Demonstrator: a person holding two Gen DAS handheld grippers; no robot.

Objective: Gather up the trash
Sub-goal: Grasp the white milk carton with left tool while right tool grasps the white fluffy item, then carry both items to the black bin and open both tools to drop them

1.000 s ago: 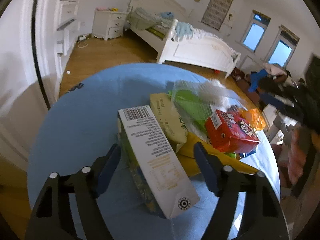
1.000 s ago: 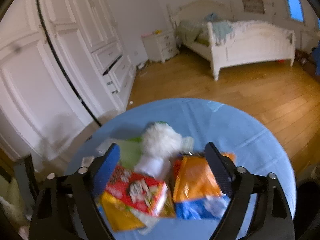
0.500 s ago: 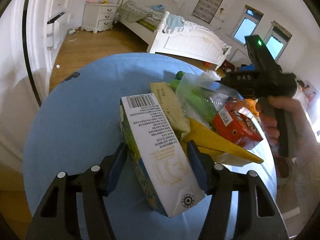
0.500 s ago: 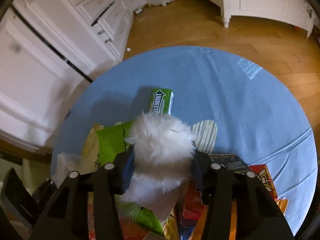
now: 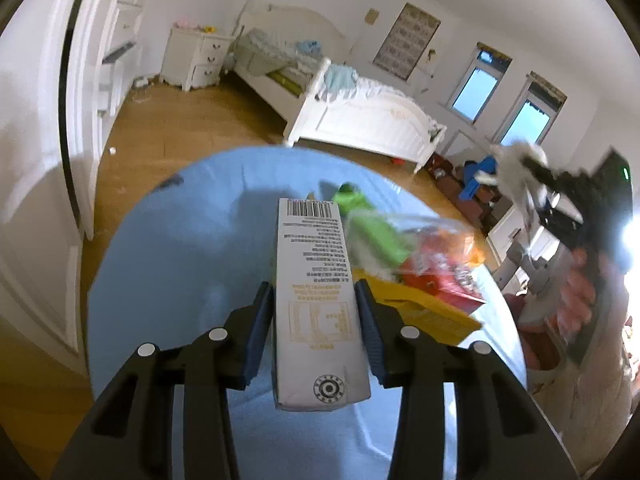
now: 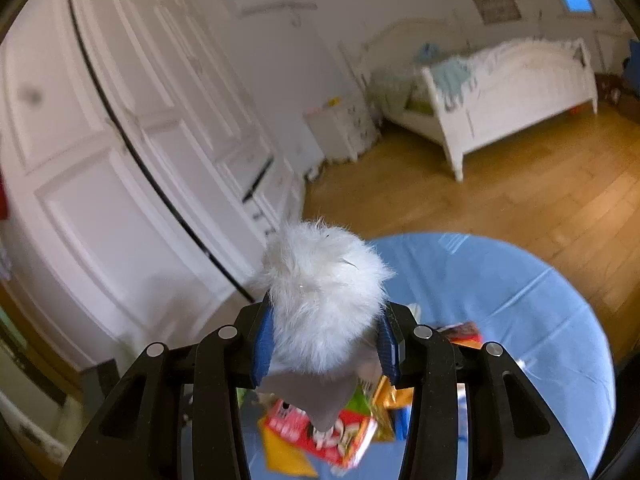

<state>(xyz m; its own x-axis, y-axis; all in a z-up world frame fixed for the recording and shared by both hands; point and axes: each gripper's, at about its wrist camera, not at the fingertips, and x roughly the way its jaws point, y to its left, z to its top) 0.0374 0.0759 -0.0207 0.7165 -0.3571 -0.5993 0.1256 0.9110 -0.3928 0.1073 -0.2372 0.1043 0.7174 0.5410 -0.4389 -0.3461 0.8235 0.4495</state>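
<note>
**Carton and Fluff Both Clamped Above the Blue Table**

Left gripper [image 5: 316, 320] closed on the white carton [image 5: 314, 296], blue pads pressed flat against its two long sides near the bottom end, barcode end pointing away over the blue table [image 5: 180, 264]. Carton apparently off the cloth, though contact beneath hidden. Judged light and probably empty, walls of stiff card liable to buckle under a hard squeeze; best taken across the narrow faces as here, low enough that the long body would not lever out. Printed skin looked smooth, so some risk of sliding.

Right gripper [image 6: 326, 344] shut on the white fluffy piece [image 6: 324, 300], fur bulging above and between the pads, a pale flap hanging below. Held above the table, over the heap of wrappers [image 6: 320, 432]. Judged very light, soft and compressible; no fragility, but loose fibres could slip, so a grip on the dense core rather than the fringe seemed wise.

Remaining on the table, beyond the carton: green packet [image 5: 372, 232], red packet [image 5: 440, 276], yellow wrapper [image 5: 420, 312], lying overlapped and blurred
</note>
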